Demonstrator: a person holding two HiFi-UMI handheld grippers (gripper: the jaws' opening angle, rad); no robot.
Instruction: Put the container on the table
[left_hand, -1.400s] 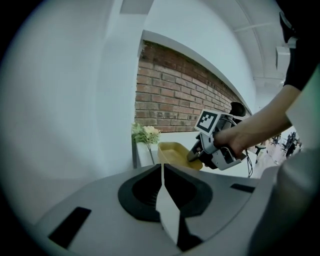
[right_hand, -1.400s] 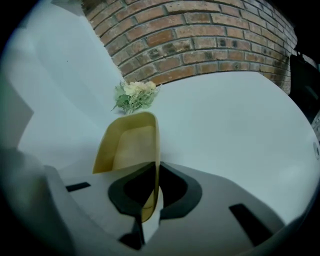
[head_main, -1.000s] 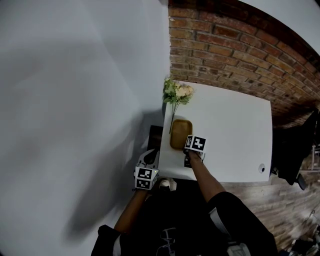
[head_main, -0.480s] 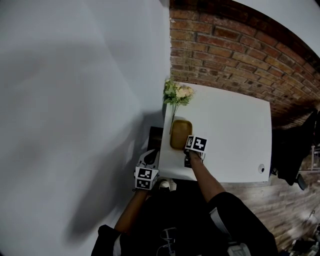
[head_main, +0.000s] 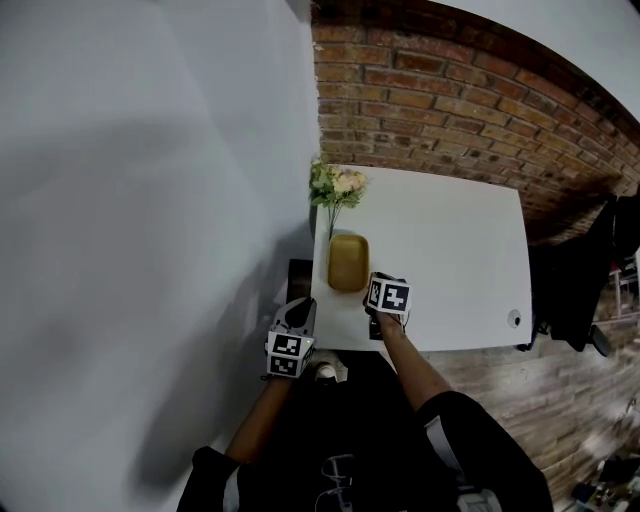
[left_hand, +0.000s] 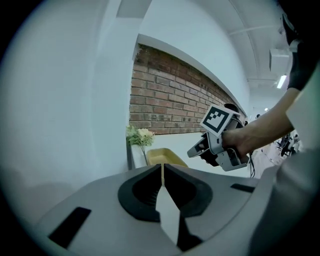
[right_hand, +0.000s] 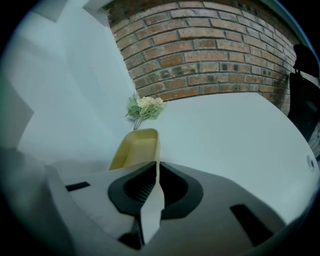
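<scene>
1. On my right gripper (right_hand: 158, 166) feed the jaws are pressed together. Only a thin seam shows, with nothing caught in it.
2. The left gripper (left_hand: 162, 167) reads the same, jaws closed on themselves and empty. It hangs off the near-left corner of the table (right_hand: 235, 130), beside the pale wall (head_main: 150, 200).
3. Just past the right jaws lies the container (right_hand: 136, 147), a shallow yellow tray. It sits flat and open side up on the white top, close to the left edge. In the head view the right gripper is by the tray's near right corner, over the table's near edge.
4. Beyond the container's far end is a bunch of flowers (right_hand: 144, 107), stems pointing toward it, with the brick wall (right_hand: 200, 55) behind.
5. I judge the job as good as finished, since the container is down and neither gripper has it.
6. The risk is in backing out. The right tips are close to the tray's near end, so a forward or leftward drift could nudge it. It might then slide toward the left edge, where little table remains, or into the flower stems. It looks light, and I expect it would slide easily on that smooth top.
7. Some things I cannot settle:
   - Whether the right tips touch the rim. The seam lines up with the tray's right wall in the right gripper view, and the marker cube (head_main: 388, 295) covers the tips from above.
   - Whether the stems touch the tray.
   - What the small round thing (head_main: 514, 318) near the table's right near corner is; it is too small to name.
   - What the dark shape (head_main: 299, 278) between table and wall is.
</scene>
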